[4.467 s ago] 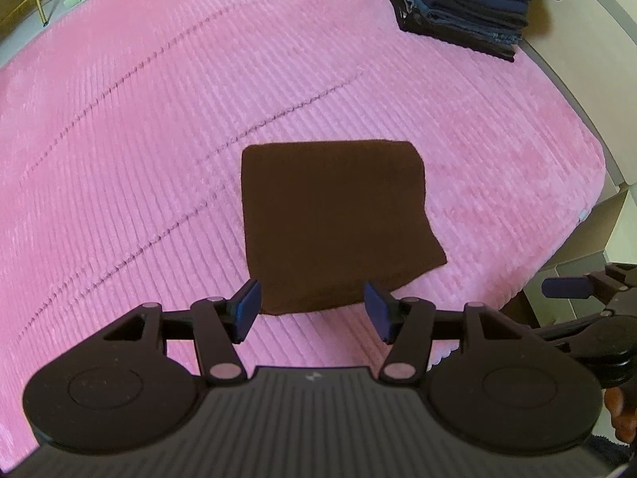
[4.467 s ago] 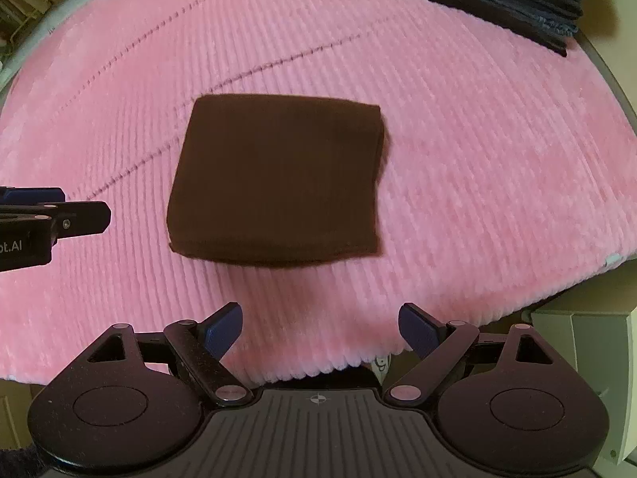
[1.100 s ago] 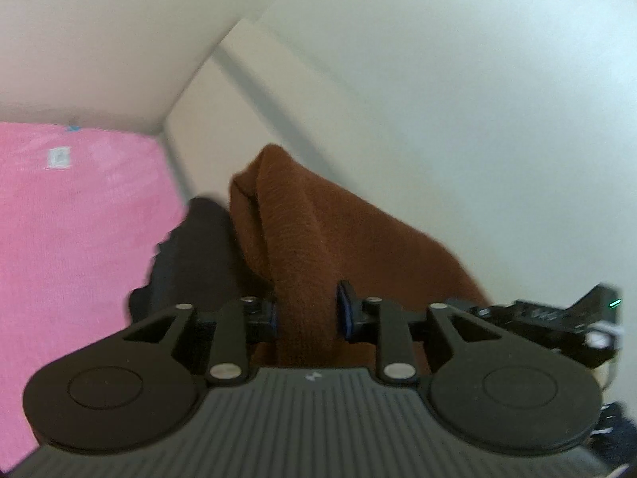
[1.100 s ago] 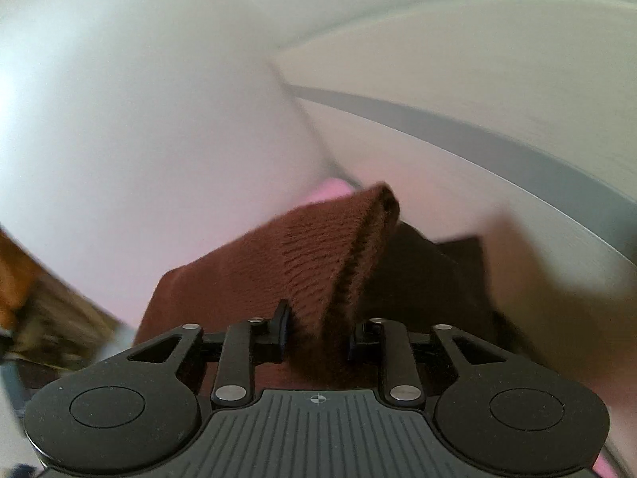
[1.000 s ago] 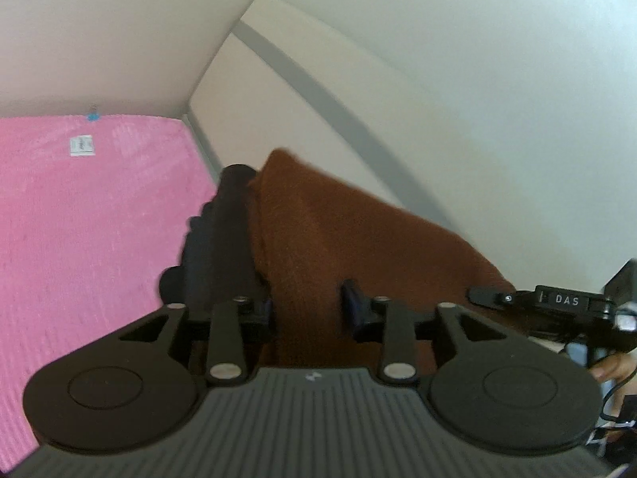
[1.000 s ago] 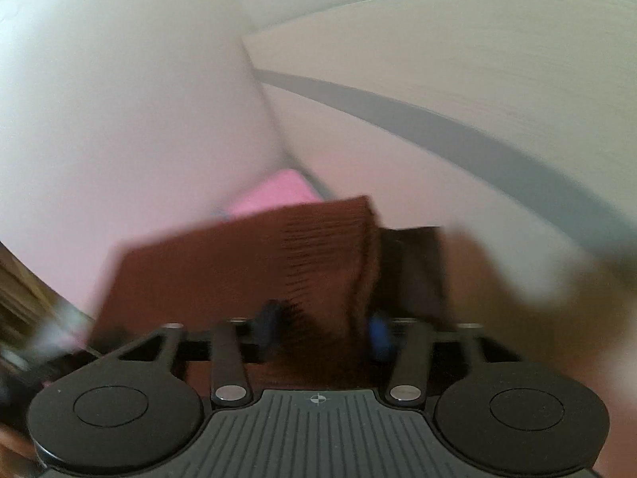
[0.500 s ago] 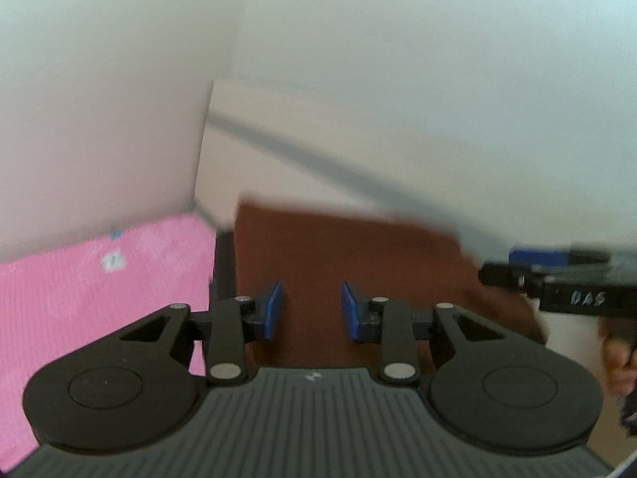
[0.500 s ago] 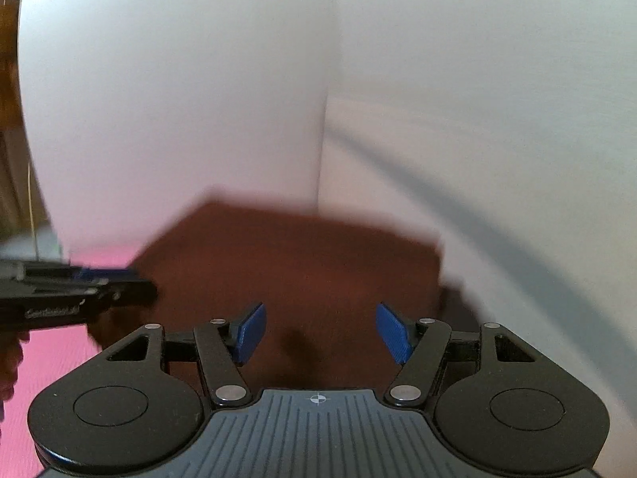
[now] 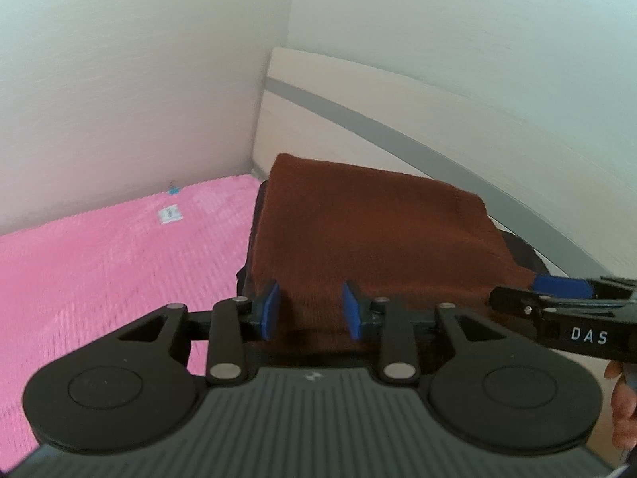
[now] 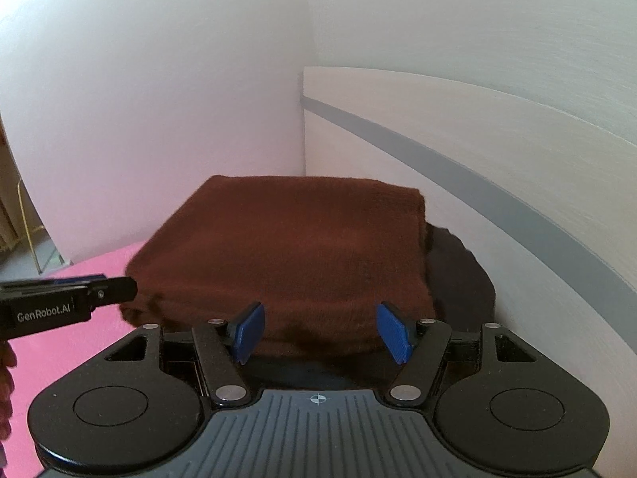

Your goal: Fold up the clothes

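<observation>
A folded brown garment (image 9: 370, 231) (image 10: 286, 247) lies flat on a stack of dark clothes (image 9: 525, 251) (image 10: 458, 279) in the bed's corner by the headboard. My left gripper (image 9: 311, 310) is at the garment's near edge. Its jaws are opening; the edge shows between the blue pads, and neither pad presses on it. My right gripper (image 10: 321, 332) is at the same edge further right, its jaws opening wide and clear of the cloth. Each gripper appears in the other's view: the right gripper (image 9: 537, 290) and the left gripper (image 10: 115, 288).
The pink ribbed bedspread (image 9: 99, 259) (image 10: 59, 358) spreads to the left, with a small white label (image 9: 170, 214) on it. A pale headboard with a grey stripe (image 9: 358, 91) (image 10: 438, 119) and white walls close the corner. A hand (image 9: 623, 398) shows at the right edge.
A second ago both grippers were shut on the brown garment and carried it toward the corner. Now it rests on the dark stack, both jaws have let go, and the grippers have drawn back.
</observation>
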Demonstrator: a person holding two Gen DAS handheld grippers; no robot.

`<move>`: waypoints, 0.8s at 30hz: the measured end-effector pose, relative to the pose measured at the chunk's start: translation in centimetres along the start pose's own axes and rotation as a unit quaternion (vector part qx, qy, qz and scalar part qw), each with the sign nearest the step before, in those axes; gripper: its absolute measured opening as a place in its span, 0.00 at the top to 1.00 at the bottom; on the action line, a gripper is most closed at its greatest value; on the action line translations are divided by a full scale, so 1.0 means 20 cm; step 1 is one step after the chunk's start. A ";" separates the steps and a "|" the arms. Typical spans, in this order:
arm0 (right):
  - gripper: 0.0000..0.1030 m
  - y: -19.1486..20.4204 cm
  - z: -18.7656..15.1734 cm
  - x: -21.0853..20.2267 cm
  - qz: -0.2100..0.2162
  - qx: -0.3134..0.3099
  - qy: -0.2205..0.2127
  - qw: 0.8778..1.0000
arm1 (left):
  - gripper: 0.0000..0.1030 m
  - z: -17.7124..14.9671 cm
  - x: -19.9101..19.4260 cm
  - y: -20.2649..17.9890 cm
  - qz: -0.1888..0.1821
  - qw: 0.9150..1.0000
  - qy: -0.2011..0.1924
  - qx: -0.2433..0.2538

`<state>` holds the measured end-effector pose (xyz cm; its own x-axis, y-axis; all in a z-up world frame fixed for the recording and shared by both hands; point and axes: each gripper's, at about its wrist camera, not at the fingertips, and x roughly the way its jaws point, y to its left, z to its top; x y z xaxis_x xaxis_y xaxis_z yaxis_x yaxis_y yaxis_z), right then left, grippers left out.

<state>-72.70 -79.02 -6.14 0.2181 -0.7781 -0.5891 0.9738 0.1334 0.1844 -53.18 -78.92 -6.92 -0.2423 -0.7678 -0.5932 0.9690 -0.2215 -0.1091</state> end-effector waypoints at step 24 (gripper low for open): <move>0.06 0.14 -0.16 -0.59 -0.042 0.011 0.027 0.999 | 0.62 -0.11 -0.66 -0.10 0.031 0.999 0.024 -0.002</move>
<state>-72.37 -67.55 -1.14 0.1388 -0.7511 -0.6454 0.9873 0.0541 0.1494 -51.82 -67.05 -0.65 -0.1793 -0.7507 -0.6358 0.9823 -0.1724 -0.0735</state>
